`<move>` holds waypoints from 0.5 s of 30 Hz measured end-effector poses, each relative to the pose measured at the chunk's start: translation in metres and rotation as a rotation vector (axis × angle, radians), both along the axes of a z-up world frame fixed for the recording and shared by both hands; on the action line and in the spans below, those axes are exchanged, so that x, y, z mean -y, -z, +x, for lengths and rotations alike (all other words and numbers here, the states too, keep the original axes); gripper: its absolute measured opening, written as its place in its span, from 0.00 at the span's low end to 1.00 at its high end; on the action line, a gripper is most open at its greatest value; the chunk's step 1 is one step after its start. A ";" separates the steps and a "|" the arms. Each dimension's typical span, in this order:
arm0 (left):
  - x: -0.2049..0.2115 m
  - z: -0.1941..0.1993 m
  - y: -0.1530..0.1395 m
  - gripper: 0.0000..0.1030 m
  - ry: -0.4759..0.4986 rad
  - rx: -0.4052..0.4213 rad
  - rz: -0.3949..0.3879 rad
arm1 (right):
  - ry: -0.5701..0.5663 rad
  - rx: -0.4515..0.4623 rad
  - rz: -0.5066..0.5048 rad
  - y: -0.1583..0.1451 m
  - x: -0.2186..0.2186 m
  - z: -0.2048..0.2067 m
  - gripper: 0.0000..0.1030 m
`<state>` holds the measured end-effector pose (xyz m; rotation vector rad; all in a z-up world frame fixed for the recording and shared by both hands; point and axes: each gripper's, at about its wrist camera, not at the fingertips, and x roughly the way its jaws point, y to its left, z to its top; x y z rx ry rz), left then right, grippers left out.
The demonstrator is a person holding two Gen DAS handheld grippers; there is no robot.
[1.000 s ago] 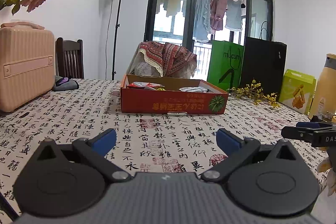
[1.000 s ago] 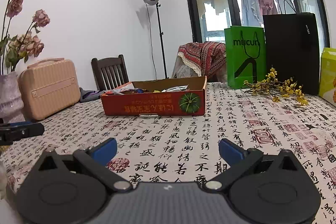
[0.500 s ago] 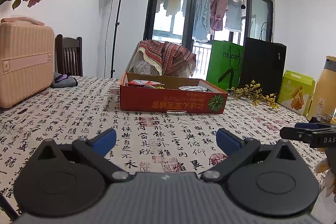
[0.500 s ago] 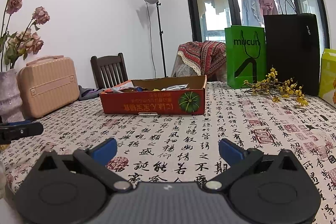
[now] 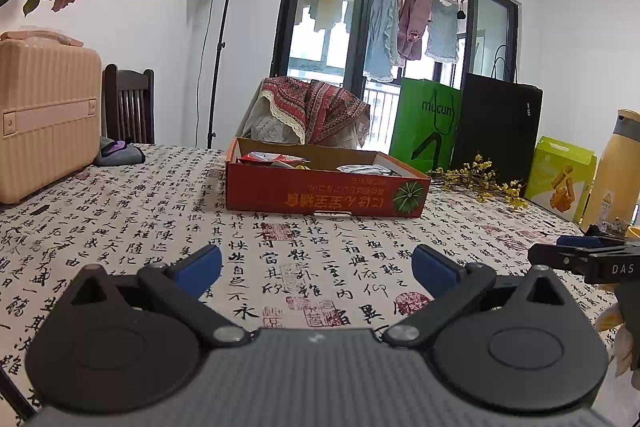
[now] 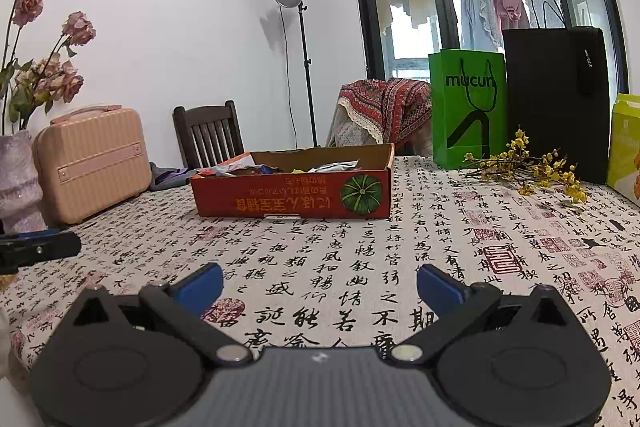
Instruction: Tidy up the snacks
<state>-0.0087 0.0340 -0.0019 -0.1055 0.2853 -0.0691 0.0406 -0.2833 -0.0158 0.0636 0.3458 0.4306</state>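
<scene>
A low red cardboard box (image 5: 326, 193) (image 6: 292, 195) with a pumpkin print stands mid-table, and several snack packets (image 5: 276, 159) (image 6: 332, 167) lie inside it. My left gripper (image 5: 316, 269) hovers low over the tablecloth well short of the box, open and empty. My right gripper (image 6: 320, 281) is likewise open and empty, a similar distance from the box. The right gripper's tip (image 5: 584, 259) shows at the right edge of the left wrist view. At the left edge of the right wrist view is the left gripper's tip (image 6: 38, 251).
A calligraphy-print cloth covers the table (image 5: 160, 227). A pink case (image 5: 44, 115) (image 6: 92, 163) and flower vase (image 6: 18, 183) stand left. Green bag (image 6: 468, 111), black bag (image 6: 556, 99), yellow sprigs (image 6: 528, 171), a green carton (image 5: 560, 179) and a yellow bottle (image 5: 616, 175) stand right. A chair (image 6: 208, 133) is behind.
Both grippers have shifted only slightly; the left wrist view has dropped a little lower toward the table. Both stay open and the box has not moved.
</scene>
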 end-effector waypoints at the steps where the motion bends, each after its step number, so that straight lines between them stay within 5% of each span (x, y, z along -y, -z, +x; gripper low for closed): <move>1: 0.000 0.000 0.000 1.00 0.000 0.000 0.000 | 0.000 0.000 -0.001 0.000 0.000 0.000 1.00; 15: 0.002 0.001 0.001 1.00 0.014 -0.002 -0.002 | 0.000 -0.003 -0.002 0.001 -0.002 0.001 1.00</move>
